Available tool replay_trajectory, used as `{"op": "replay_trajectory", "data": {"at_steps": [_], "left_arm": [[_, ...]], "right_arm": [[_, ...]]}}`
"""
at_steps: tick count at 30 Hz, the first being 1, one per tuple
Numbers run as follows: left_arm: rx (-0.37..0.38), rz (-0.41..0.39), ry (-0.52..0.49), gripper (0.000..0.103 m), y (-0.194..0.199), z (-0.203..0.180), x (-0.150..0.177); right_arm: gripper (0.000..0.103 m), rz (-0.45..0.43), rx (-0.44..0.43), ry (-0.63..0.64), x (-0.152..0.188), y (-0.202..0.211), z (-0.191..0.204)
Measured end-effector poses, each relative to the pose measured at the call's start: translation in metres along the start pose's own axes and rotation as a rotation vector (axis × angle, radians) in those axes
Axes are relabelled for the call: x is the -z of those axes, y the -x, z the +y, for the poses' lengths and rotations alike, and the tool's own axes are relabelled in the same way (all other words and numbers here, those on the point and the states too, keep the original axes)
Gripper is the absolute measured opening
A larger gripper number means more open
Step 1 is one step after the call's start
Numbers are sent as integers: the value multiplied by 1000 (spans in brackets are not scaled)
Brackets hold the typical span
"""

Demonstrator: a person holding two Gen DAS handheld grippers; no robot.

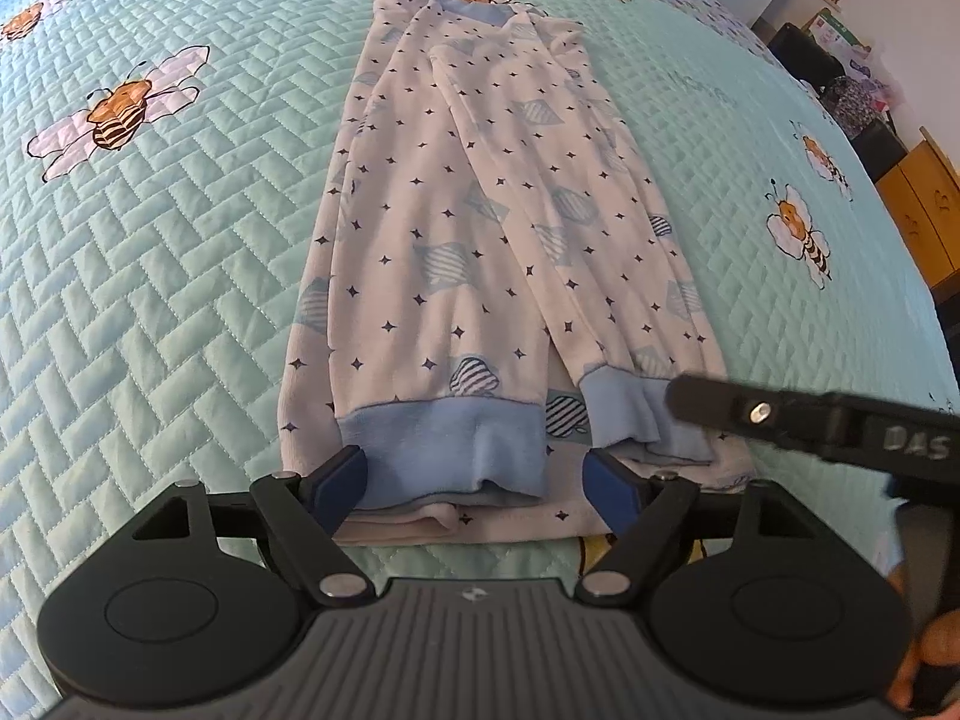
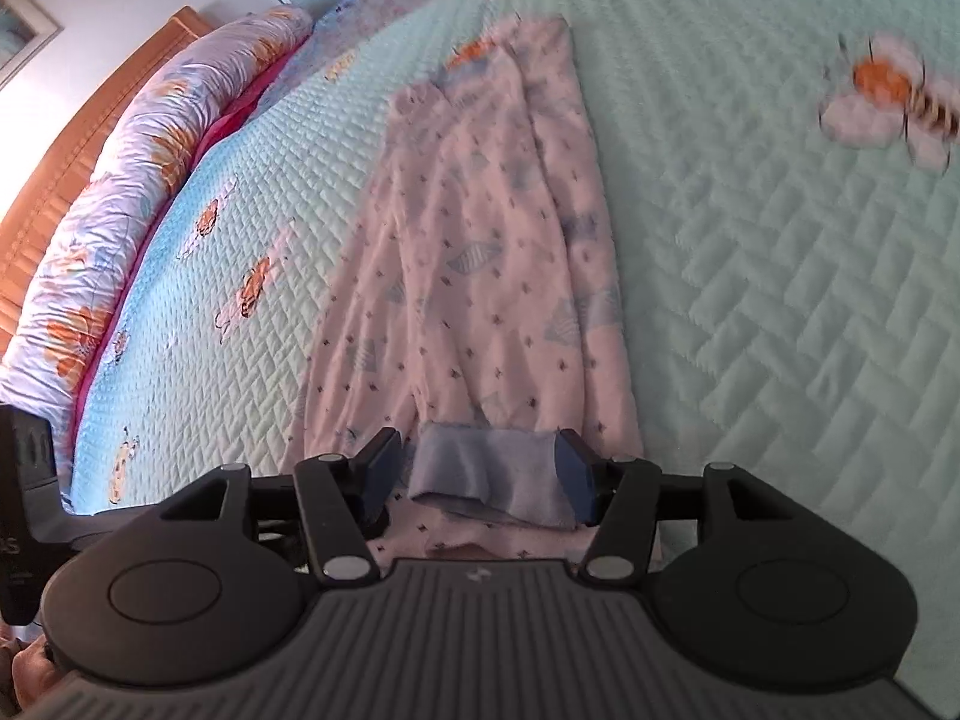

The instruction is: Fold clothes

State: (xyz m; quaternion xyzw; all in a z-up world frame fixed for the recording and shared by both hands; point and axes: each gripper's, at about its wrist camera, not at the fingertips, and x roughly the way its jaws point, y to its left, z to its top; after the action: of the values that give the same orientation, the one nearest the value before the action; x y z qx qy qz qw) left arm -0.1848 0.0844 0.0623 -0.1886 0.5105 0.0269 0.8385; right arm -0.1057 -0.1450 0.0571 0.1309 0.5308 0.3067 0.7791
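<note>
- Lying lengthwise on the quilted bed cover (image 1: 180, 312), the white garment (image 1: 468, 228) with dark stars and striped blue shapes is folded into a long narrow strip, both sleeves laid down its length.
- Its left blue cuff (image 1: 444, 450) sits at the near end, between the fingers of the left tongs (image 1: 474, 489), which stand wide apart and grip nothing.
- Its right blue cuff (image 2: 492, 474) lies between the fingers of the right tongs (image 2: 480, 477), also spread wide, the blue pads (image 2: 573, 477) just beside the fabric.
- In the left view, the right tongs reach in from the right, their tip at the smaller cuff.
- Printed bees (image 1: 117, 114) dot the cover; a rolled duvet (image 2: 138, 180) lies along the wooden headboard (image 2: 90, 120).
</note>
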Motion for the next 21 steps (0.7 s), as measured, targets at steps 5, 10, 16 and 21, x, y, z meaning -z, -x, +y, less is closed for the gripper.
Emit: {"op": "replay_trajectory", "data": {"at_steps": [5, 10, 16, 21], "left_arm": [[45, -32, 61, 79, 21, 12, -3], [-8, -126, 59, 79, 51, 22, -12], [-53, -118, 108, 79, 48, 38, -20], [-138, -94, 11, 79, 35, 17, -22]], "right_arm": [[58, -16, -82, -85, 2, 10, -17], [58, -60, -212, -131, 2, 25, -22], [58, -8, -312, -232, 6, -2, -29], [58, 23, -218, -154, 11, -6, -23]]}}
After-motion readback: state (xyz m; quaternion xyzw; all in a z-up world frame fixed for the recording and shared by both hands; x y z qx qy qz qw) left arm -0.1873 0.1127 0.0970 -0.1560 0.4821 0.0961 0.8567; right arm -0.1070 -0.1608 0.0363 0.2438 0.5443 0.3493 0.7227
